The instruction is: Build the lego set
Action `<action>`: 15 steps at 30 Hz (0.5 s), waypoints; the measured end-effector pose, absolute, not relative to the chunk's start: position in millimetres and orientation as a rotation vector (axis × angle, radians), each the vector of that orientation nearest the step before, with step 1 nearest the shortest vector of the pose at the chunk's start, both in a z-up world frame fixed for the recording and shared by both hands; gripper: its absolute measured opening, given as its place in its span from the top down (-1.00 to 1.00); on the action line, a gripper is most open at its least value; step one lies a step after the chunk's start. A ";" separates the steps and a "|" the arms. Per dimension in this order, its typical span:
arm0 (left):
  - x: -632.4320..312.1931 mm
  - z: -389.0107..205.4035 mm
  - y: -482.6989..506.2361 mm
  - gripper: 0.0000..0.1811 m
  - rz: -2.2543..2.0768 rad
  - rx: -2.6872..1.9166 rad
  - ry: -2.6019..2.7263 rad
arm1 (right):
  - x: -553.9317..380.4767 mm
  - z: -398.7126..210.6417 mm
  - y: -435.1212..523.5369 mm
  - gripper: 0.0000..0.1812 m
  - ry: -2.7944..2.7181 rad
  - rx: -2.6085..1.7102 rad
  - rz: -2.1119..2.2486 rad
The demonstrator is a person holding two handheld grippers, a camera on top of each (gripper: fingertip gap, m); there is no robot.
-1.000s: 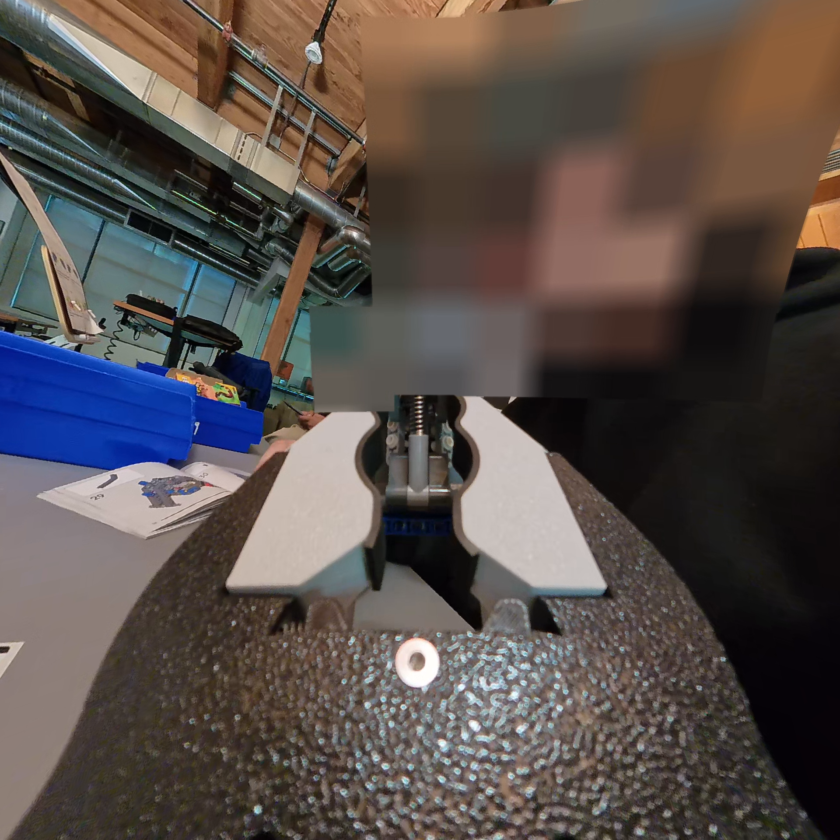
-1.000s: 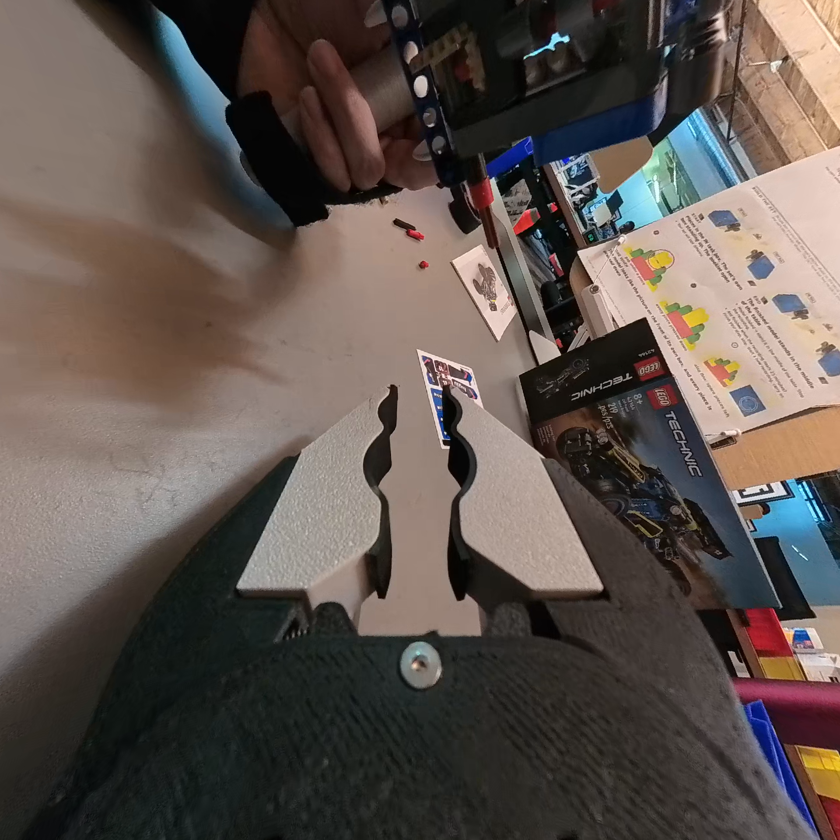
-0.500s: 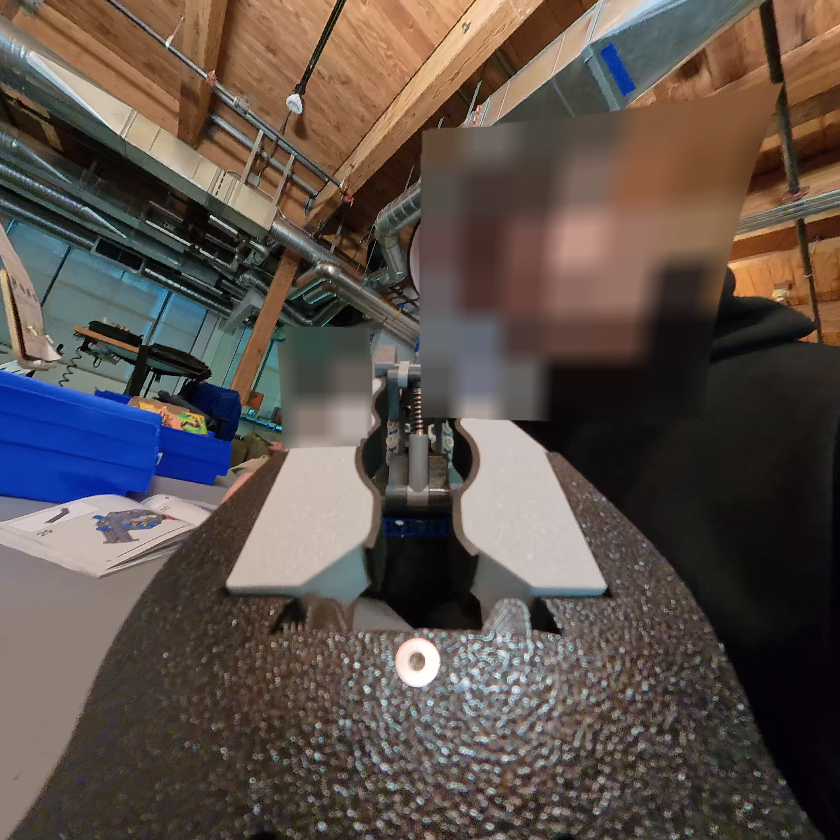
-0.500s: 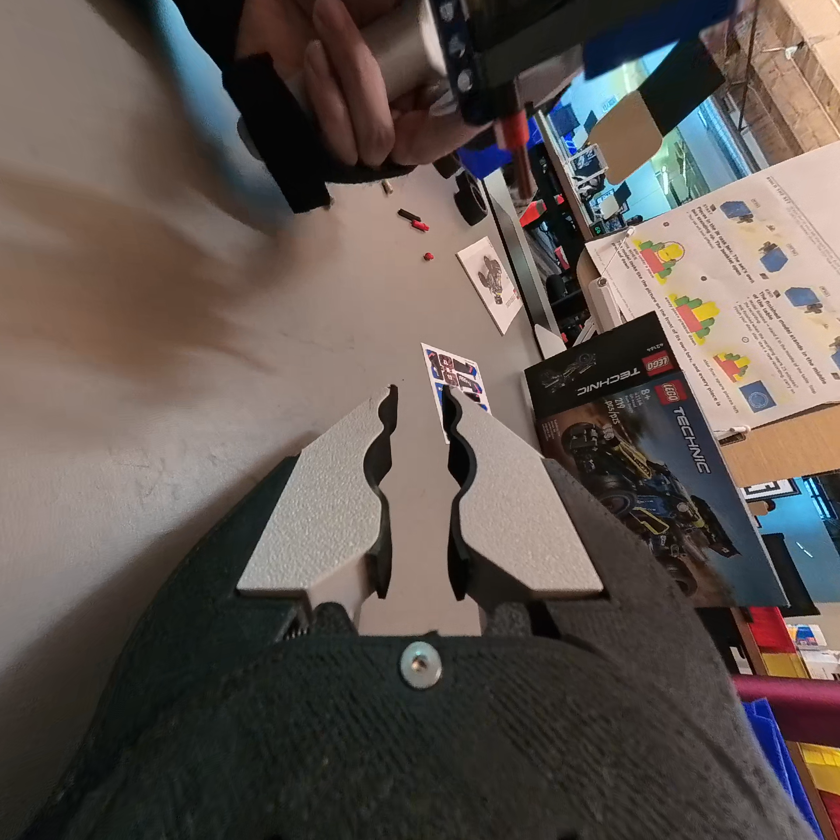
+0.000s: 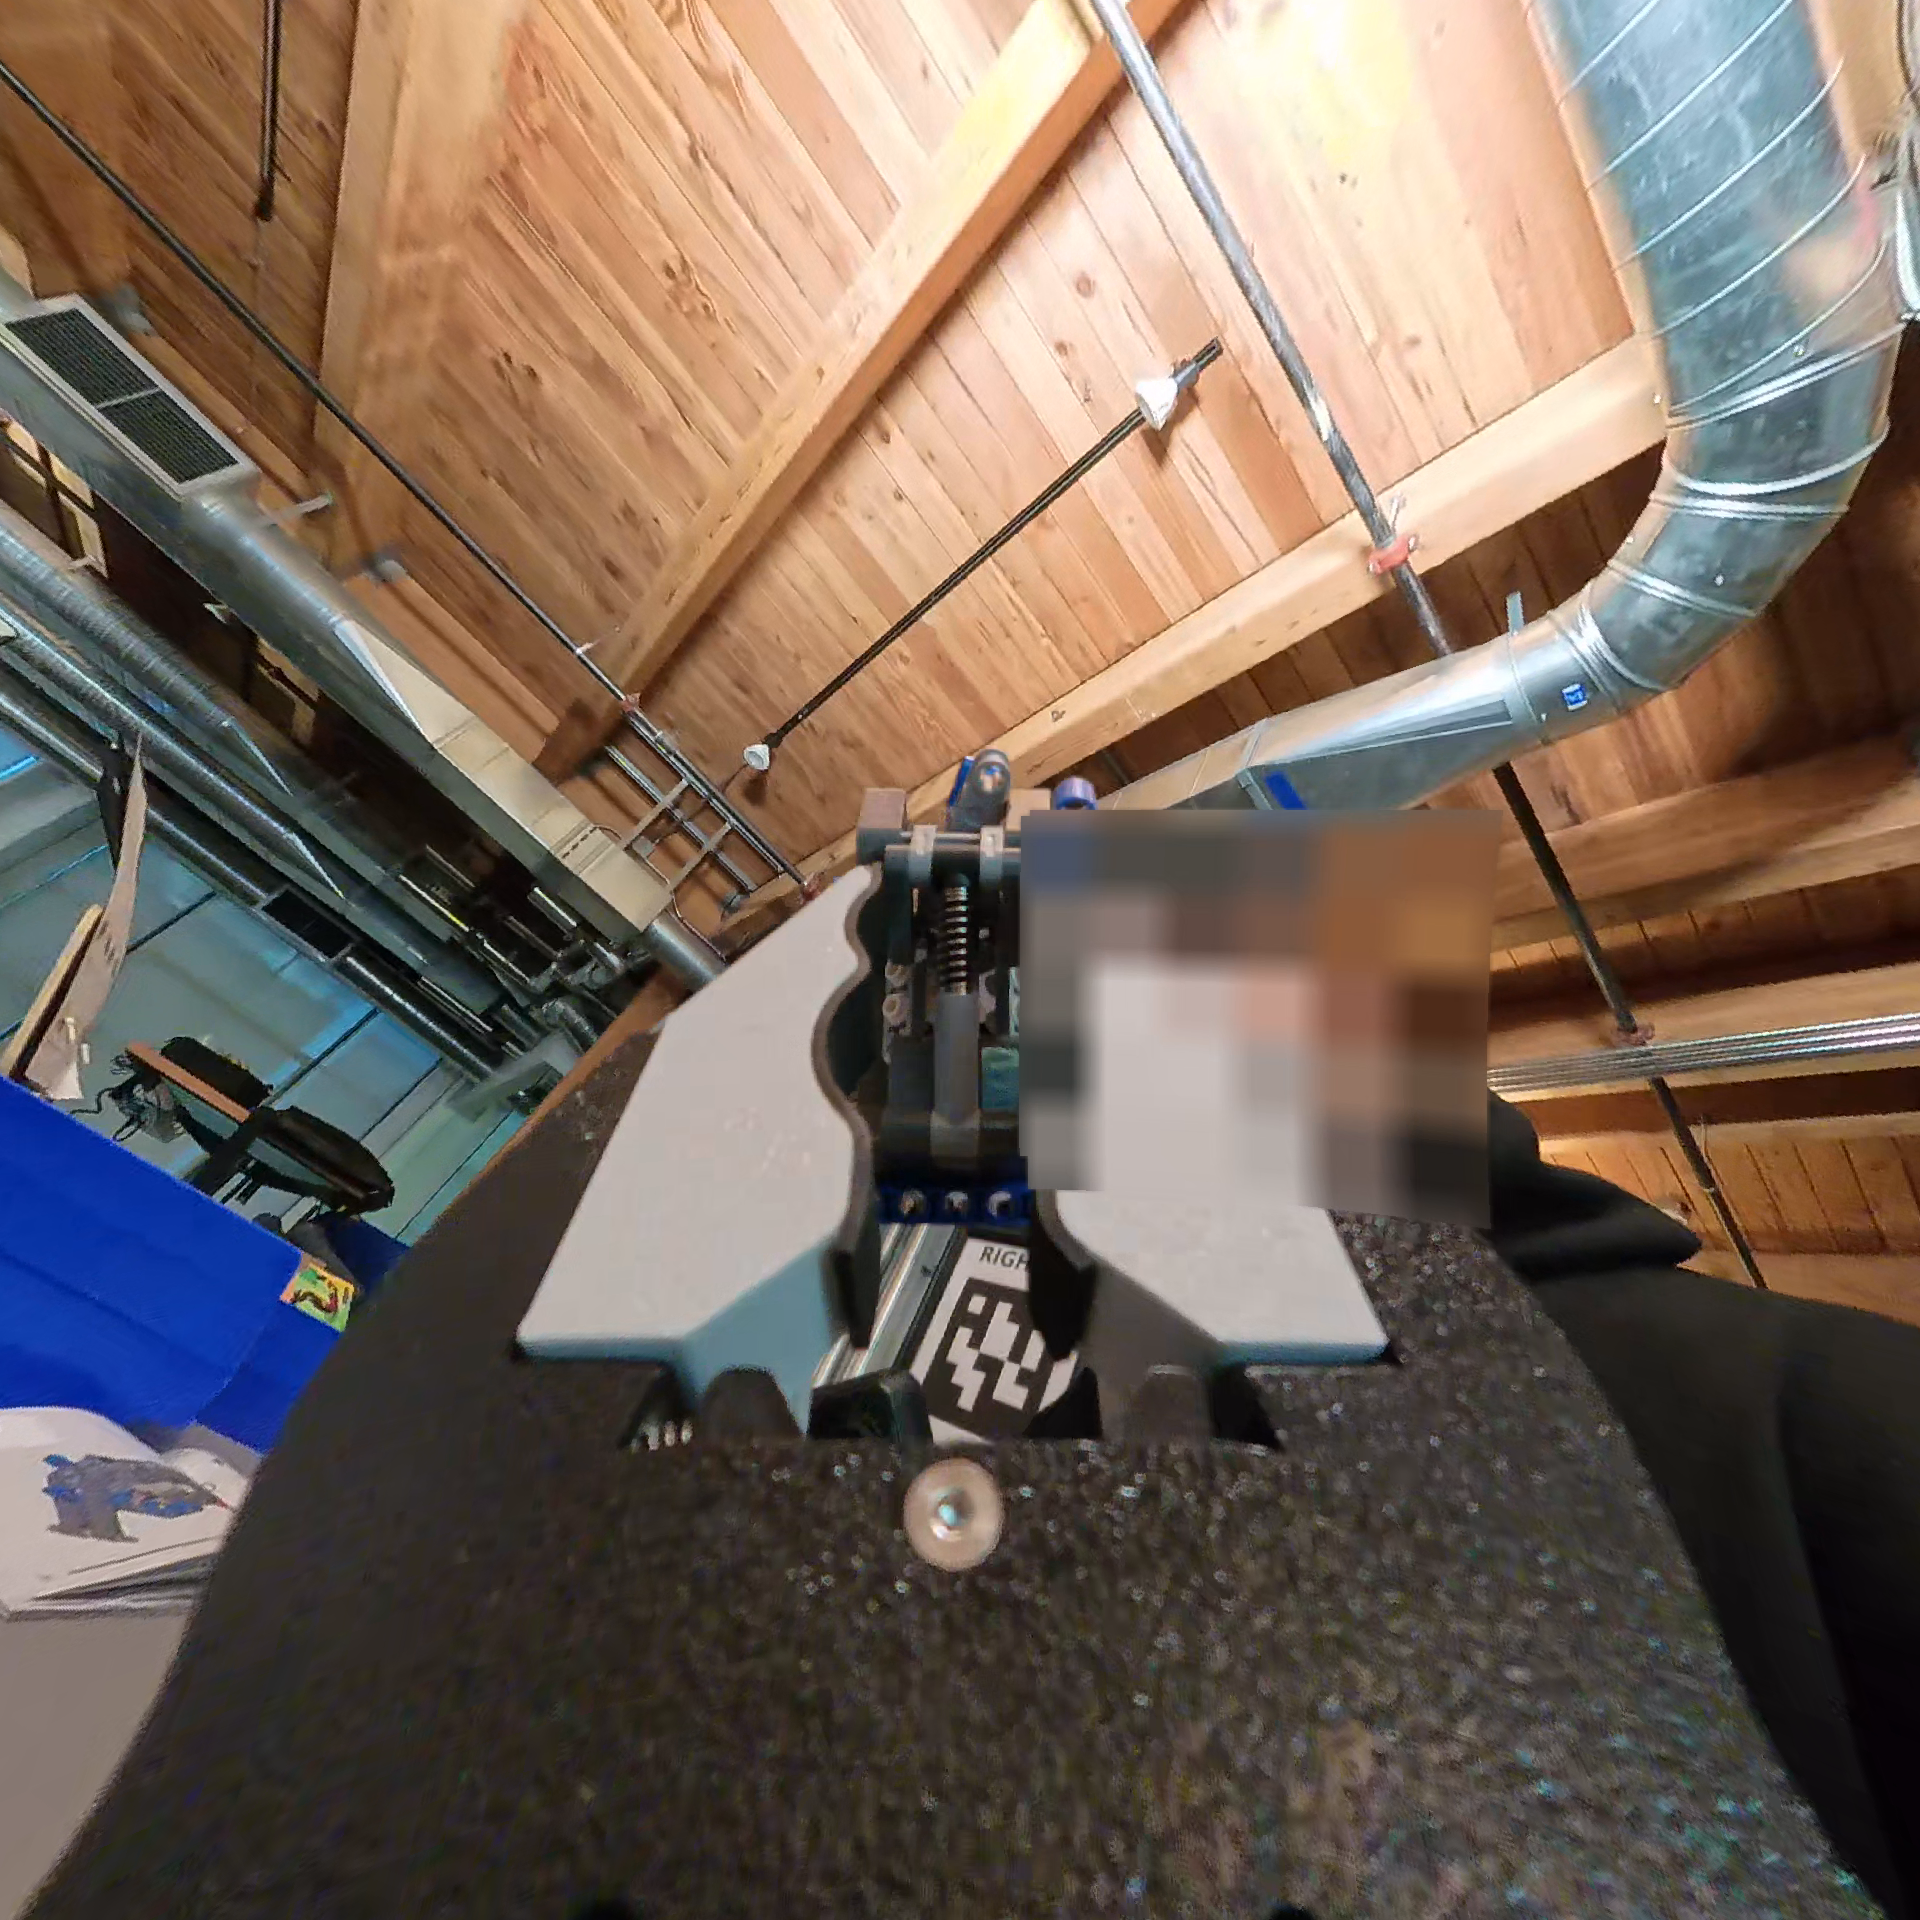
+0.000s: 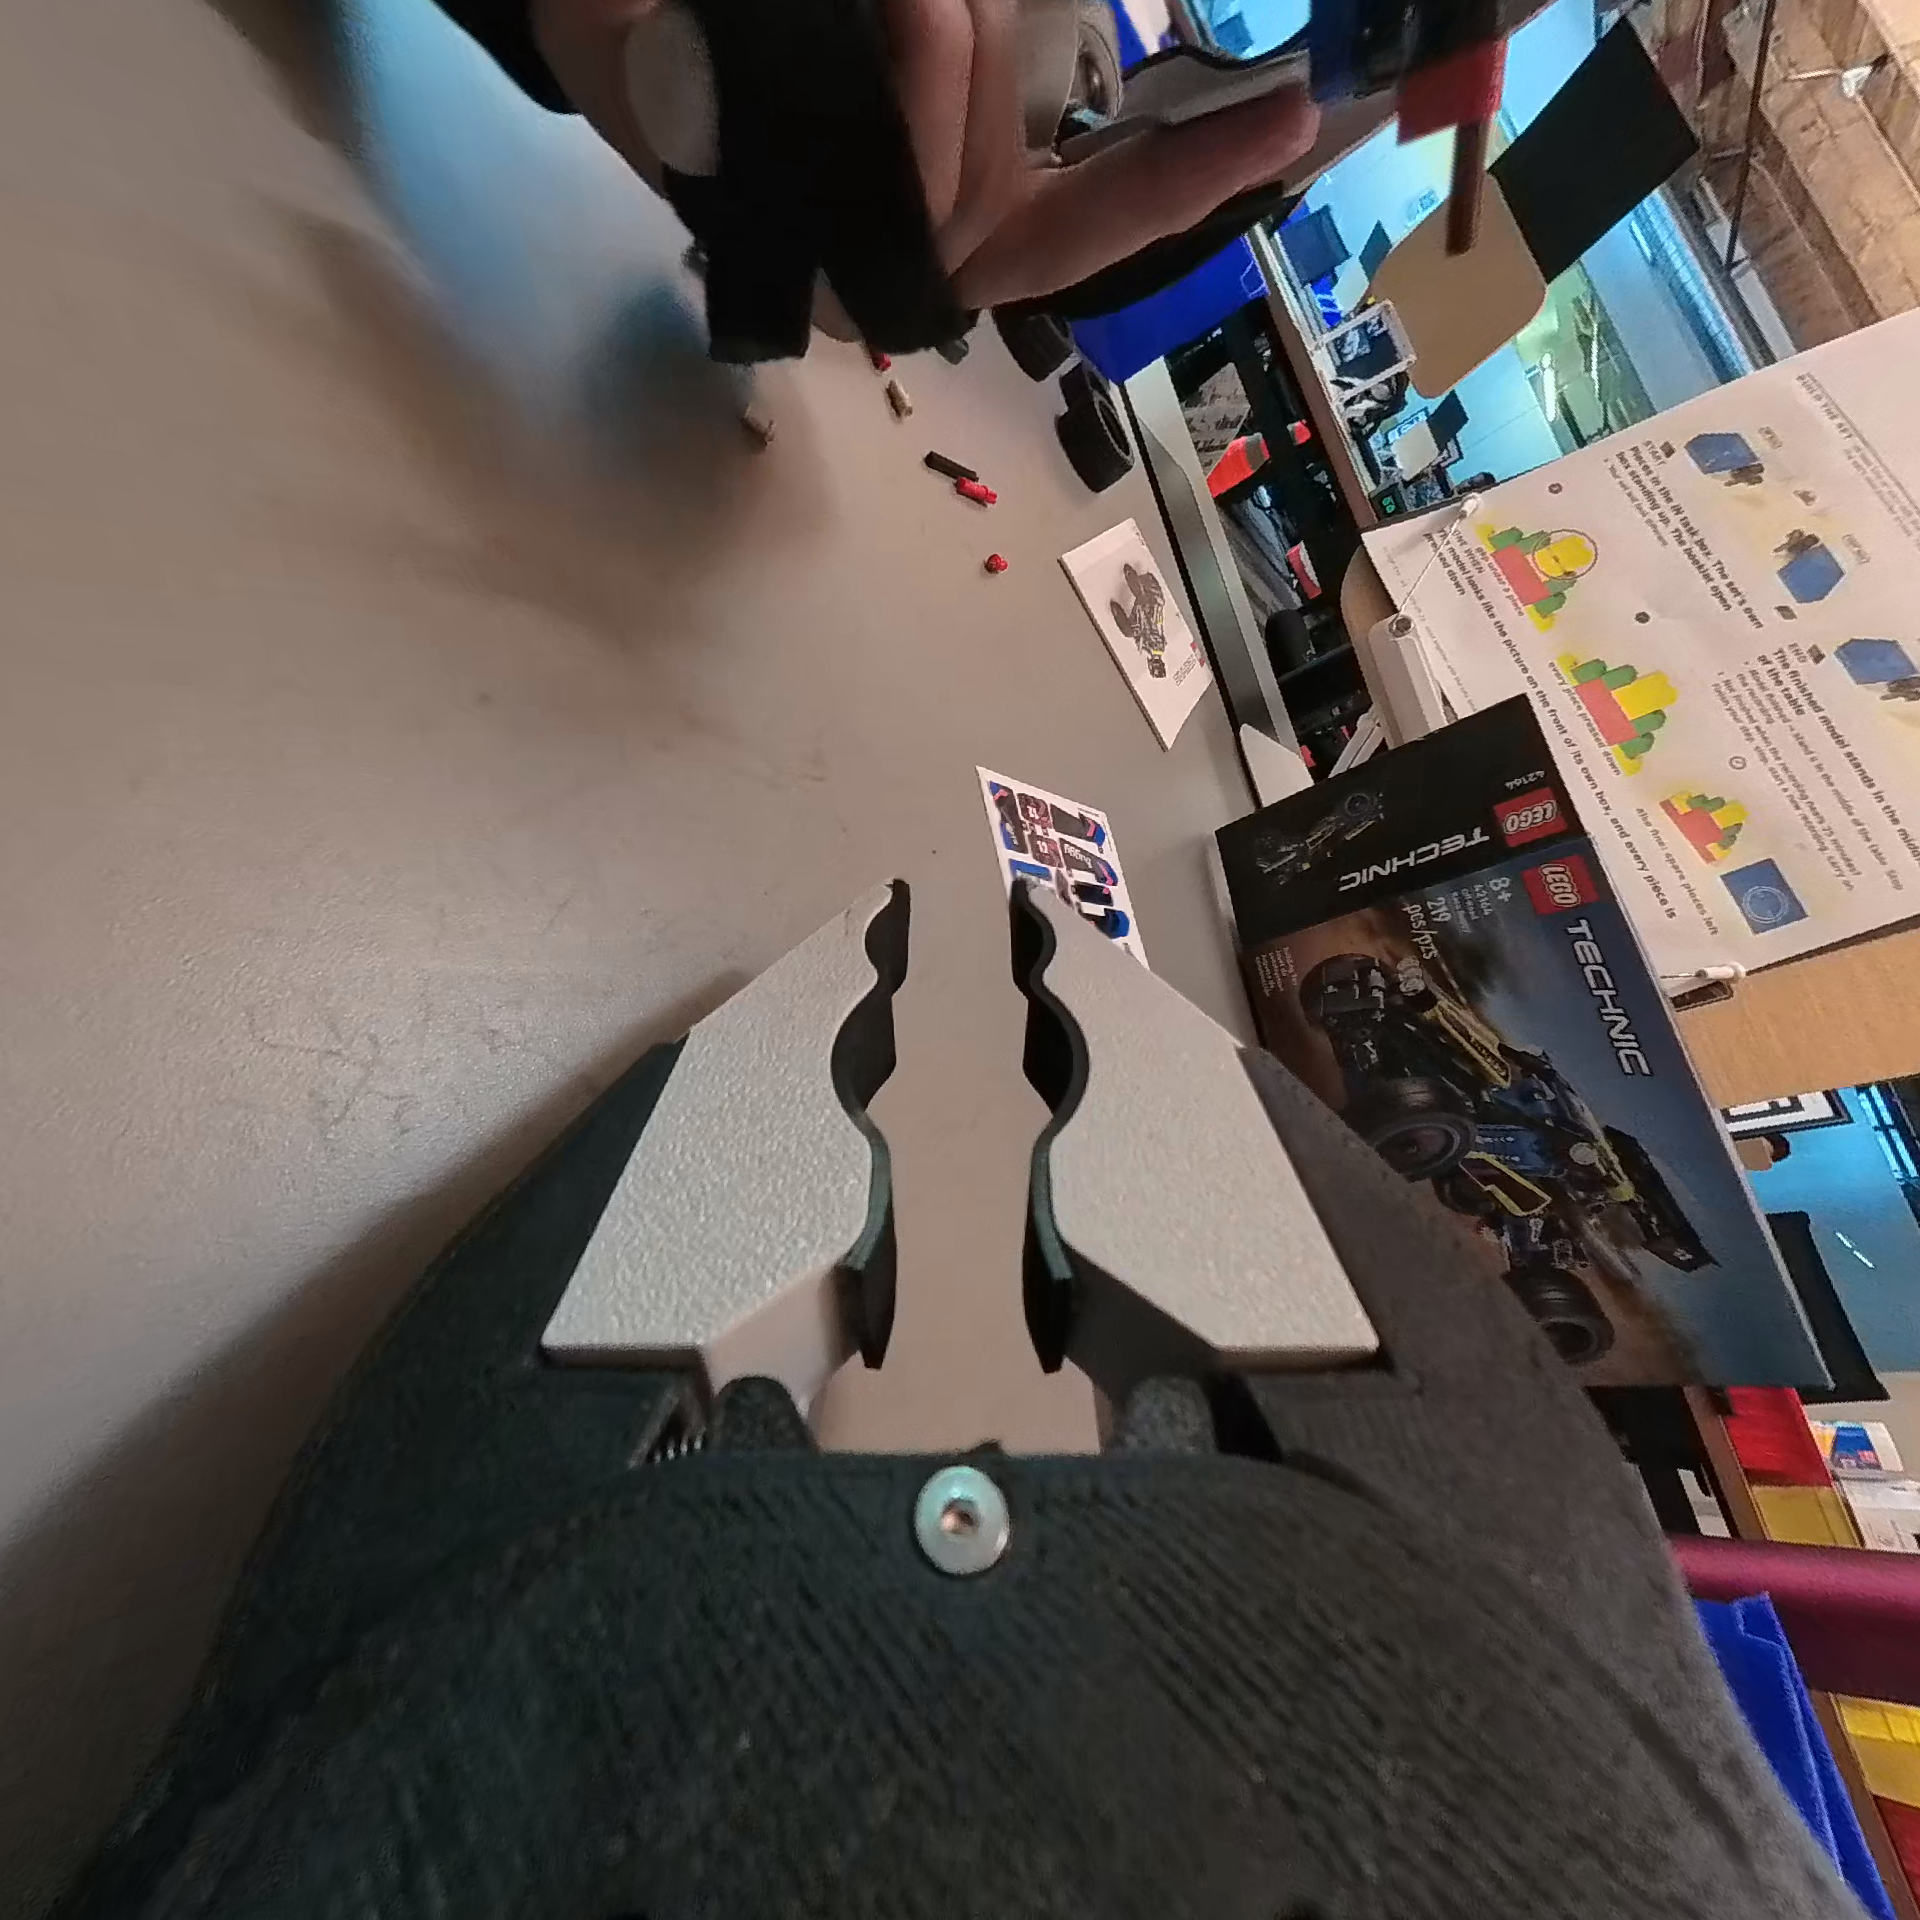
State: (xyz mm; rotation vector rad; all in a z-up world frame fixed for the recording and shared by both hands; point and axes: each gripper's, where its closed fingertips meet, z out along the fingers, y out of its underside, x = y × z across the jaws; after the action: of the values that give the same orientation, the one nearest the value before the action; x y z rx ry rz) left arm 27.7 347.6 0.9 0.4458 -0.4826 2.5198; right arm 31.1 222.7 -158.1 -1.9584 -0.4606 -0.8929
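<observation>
We hold the half-built lego model (image 5: 951,1049) pinched upright in our left gripper (image 5: 945,1039), raised off the grey table (image 6: 364,831), while our right gripper (image 6: 958,914), fingers spread and empty, lies below it, pointing past the sticker sheet (image 6: 1060,847).

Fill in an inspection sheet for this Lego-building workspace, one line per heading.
Surface: grey table, mostly bare.
Job's things: partly built model gripped in the left gripper; set box; sticker sheet; open booklet; loose wheels.
Clutter: small red and black pins scattered.
Grippers: left shut on the model, raised toward the ceiling; right gripper open, empty.
Cables: nothing seen.
Surroundings: blue bins, wooden ceiling, metal duct, instruction poster.
</observation>
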 end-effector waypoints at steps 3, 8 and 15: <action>29.3 2.1 350.3 0.76 2.516 0.457 -0.453 | 31.2 -159.9 222.8 0.80 -0.464 -1.967 -0.892; 31.5 1.7 351.6 0.77 2.507 0.476 -0.426 | 31.8 -161.0 222.6 0.80 -0.462 -1.973 -0.888; 26.1 5.1 348.2 0.76 2.503 0.438 -0.457 | 32.4 -162.4 222.5 0.81 -0.463 -1.980 -0.887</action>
State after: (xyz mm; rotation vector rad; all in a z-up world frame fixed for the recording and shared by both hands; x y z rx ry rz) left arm 26.1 348.2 5.1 0.4384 -0.4568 2.5026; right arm 32.4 222.5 -162.4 -1.9804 -0.4626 -0.8871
